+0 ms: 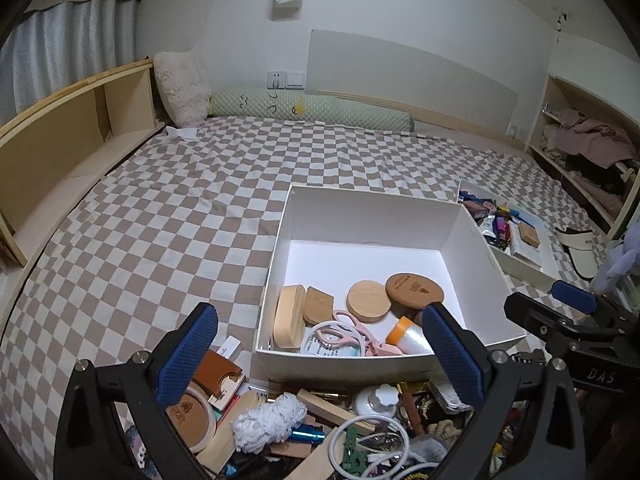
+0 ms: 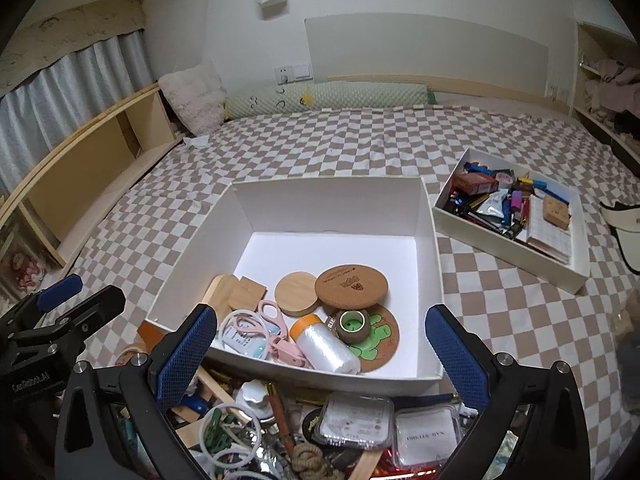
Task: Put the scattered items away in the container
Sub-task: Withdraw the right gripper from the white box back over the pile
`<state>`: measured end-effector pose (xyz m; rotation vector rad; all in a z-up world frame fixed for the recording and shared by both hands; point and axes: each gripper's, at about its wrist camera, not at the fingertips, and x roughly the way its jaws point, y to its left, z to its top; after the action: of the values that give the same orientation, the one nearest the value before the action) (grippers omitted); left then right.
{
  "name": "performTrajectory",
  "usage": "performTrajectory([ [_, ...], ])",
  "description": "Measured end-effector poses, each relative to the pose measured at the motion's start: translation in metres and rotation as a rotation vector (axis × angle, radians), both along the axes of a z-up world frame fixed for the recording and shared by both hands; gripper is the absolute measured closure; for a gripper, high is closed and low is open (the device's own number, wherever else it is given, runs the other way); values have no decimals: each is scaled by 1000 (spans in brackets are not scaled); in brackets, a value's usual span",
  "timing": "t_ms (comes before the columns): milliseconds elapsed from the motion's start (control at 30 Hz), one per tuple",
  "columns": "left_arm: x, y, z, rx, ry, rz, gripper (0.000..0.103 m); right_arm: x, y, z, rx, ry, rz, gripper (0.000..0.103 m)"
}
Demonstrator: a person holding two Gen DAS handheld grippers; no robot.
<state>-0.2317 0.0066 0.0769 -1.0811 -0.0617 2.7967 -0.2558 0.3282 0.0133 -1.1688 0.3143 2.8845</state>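
A white open box [image 1: 372,216] [image 2: 328,204] stands on the checkered bed. It holds wooden discs [image 2: 297,293], a cork coaster [image 2: 351,284], pink scissors [image 2: 276,322], a plastic-wrap roll [image 2: 328,350] and a tape roll [image 2: 352,325]. A pile of scattered items [image 1: 304,424] [image 2: 304,428] lies in front of the box. My left gripper [image 1: 320,356] is open and empty above the pile. My right gripper [image 2: 320,356] is open and empty above the pile's right part and the box's near wall.
A second white tray [image 2: 576,276] full of pens and small packs sits to the right of the box. A white visor [image 2: 624,236] lies further right. Wooden shelves [image 1: 60,148] line the bed's left side. Pillows [image 1: 184,88] lie at the far wall.
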Motion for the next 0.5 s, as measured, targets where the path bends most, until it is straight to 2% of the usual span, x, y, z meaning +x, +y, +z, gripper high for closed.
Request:
performTrajectory([
  [500, 56, -3, 32, -16, 50, -23, 0, 58, -2, 37, 48, 67, 3, 0],
])
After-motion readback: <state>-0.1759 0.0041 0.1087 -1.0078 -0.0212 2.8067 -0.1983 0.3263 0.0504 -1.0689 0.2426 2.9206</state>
